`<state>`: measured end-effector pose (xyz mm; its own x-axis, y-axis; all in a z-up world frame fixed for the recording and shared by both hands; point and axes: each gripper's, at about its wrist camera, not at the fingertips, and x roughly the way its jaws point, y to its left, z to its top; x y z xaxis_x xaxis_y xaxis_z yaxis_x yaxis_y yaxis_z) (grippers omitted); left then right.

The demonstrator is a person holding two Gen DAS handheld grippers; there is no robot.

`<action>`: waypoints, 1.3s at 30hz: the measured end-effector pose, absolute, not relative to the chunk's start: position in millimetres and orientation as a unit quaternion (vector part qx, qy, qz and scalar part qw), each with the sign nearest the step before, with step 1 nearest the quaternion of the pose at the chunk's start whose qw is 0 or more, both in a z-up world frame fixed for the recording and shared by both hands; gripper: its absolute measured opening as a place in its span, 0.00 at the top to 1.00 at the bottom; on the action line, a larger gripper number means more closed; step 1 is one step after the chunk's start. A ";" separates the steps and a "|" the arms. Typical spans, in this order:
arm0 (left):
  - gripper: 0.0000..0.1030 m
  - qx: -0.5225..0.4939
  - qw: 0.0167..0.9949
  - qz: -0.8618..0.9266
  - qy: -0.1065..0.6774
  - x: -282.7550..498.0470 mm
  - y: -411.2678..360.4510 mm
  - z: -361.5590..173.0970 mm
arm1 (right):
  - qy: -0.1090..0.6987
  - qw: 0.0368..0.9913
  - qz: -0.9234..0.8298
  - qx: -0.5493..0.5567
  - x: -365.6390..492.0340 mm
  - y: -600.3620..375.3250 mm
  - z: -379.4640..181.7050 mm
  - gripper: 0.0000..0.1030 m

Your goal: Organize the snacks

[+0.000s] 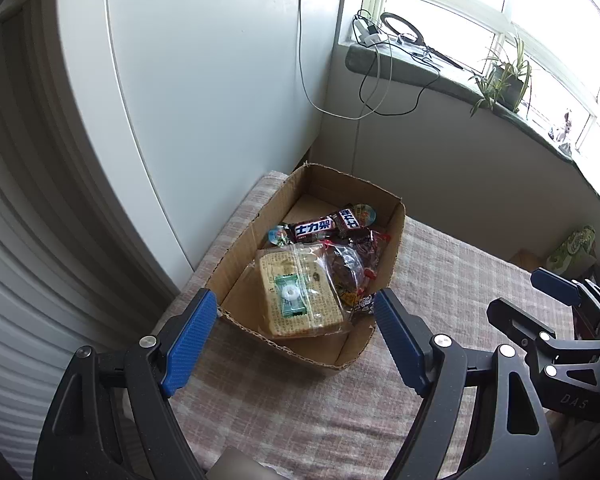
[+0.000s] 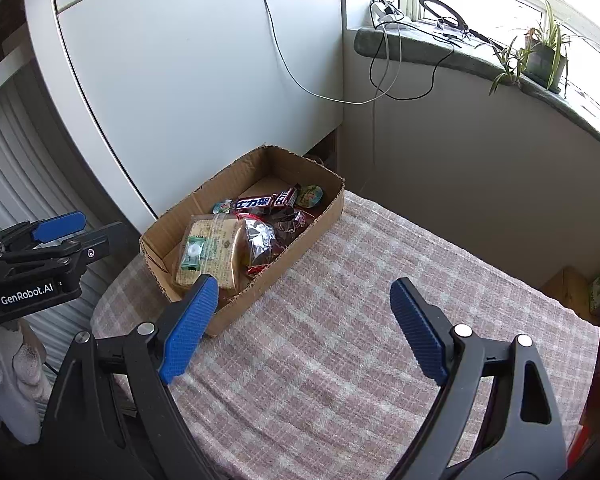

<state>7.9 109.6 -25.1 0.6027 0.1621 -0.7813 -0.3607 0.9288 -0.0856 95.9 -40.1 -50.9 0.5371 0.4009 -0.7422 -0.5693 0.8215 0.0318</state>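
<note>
Snacks [image 1: 300, 288] all lay in the box [image 1: 384, 248]; both grippers [image 1: 296, 328] [image 2: 304, 328] hung apart, empty; sorting looked finished, nothing left to pick.

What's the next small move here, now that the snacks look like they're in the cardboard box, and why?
Probably back both hands away from the cardboard box. Every snack in view, the green candy on the cracker pack and the chocolate bars, lies inside it; the checked cloth around it looks bare, and the left gripper and right gripper stand open, holding nothing.

Brown box [image 1: 384, 240] (pink plaid cloth [image 1: 440, 280]).
</note>
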 end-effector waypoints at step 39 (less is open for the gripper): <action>0.21 -0.105 0.889 0.137 0.425 -0.3 96.1 -23.3 | 0.397 0.874 0.268 -0.086 84.2 -50.8 -52.5 0.12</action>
